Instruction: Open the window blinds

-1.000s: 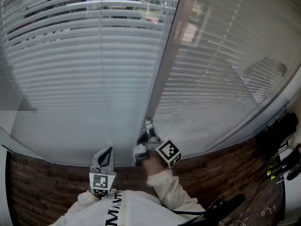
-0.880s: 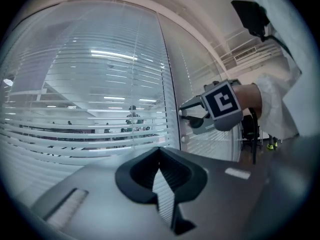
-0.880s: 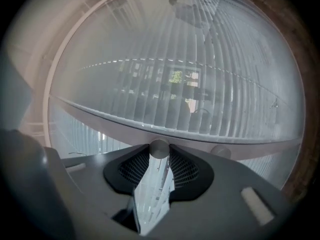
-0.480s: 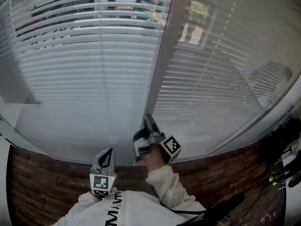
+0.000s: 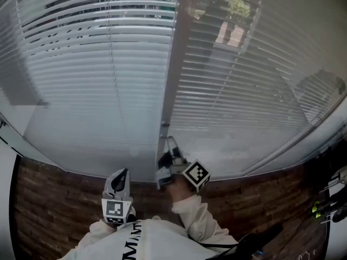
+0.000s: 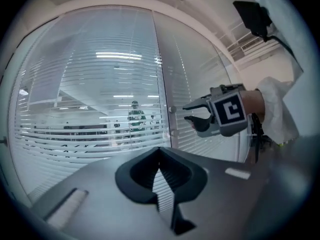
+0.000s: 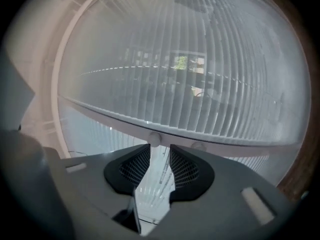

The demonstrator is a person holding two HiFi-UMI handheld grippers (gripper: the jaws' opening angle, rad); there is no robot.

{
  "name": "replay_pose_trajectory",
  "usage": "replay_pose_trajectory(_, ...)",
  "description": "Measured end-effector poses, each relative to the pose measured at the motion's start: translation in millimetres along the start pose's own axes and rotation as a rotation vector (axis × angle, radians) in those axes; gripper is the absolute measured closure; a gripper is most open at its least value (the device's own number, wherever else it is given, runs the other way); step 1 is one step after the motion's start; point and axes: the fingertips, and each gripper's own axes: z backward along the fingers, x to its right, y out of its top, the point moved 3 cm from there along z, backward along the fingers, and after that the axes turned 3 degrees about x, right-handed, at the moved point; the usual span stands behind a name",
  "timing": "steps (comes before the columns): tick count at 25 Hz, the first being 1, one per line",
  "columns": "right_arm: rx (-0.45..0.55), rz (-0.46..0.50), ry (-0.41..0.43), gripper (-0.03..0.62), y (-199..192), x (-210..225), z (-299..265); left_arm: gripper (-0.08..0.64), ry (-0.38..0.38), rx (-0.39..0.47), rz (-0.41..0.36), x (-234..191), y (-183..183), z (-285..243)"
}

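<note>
Brown brick-pattern floor (image 5: pixel 59 199) runs below the mullion (image 5: pixel 172 64), with black kit (image 5: pixel 328 196) well to its right. Slatted window blinds (image 5: pixel 81 80) hang on both sides of the mullion, see-through only higher up. At the mullion's foot, right gripper (image 5: pixel 169 144): jaws spread, just been closing slightly, pinching nothing. A small round knob (image 7: pixel 155 139) on the mullion sits right at the jaw mouth. Left of the mullion and lower, left gripper (image 5: pixel 122 173): jaws pressed together, empty, clear of the blinds.

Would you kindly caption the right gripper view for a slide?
Right gripper, jaws apart though just closing, nothing between them, faces a round knob on the window frame.
</note>
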Motion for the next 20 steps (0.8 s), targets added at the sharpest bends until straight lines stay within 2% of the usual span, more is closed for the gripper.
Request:
replay_pose_trajectory(3, -0.026, 0.135, -0.004, 0.511, -5, 13, 27, 0.56, 0.0, -0.008, -0.013, 6, -11, 10)
replay_pose_trajectory(6, -0.044, 0.201, -0.026, 0.533, -3, 22, 47, 0.56, -0.008, -0.013, -0.023, 12, -7, 14)
replay_pose_trajectory(10, -0.083, 0.371, -0.084, 0.594, -7, 29, 75, 0.56, -0.038, -0.028, -0.037, 17, 1, 19)
replay_pose_trajectory(13, -0.11, 0.496, -0.129, 0.603, -20, 34, 97, 0.56, -0.069, -0.031, -0.045, 17, 3, 23)
replay_pose_trajectory(20, -0.143, 0.646, -0.266, 0.603, -62, 47, 152, 0.56, -0.165, -0.013, -0.048, 15, -1, 44)
